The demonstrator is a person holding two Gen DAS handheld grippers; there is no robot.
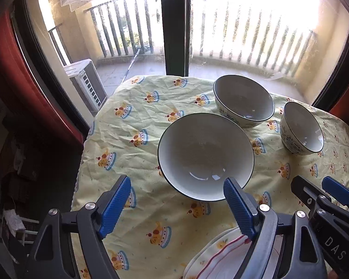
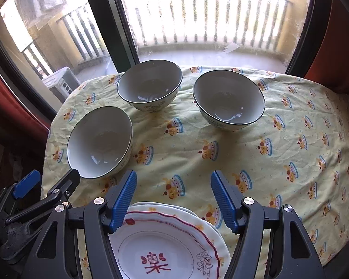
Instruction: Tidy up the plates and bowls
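Both claws are spread apart, gripping nothing: left claw (image 1: pixel 176 205), right claw (image 2: pixel 173 201). Three bowls (image 2: pixel 228 100) sit toward the desk's (image 2: pixel 290 139) far edge and left side. Plates (image 2: pixel 165 244) stacked at the near edge, partly cut off and hidden behind the claw arms; can't count how many

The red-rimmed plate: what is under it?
Under the red-rimmed plate lies at least one more plate, white, its rim showing at the far and right sides. How many plates are stacked there cannot be seen; the top one covers them.
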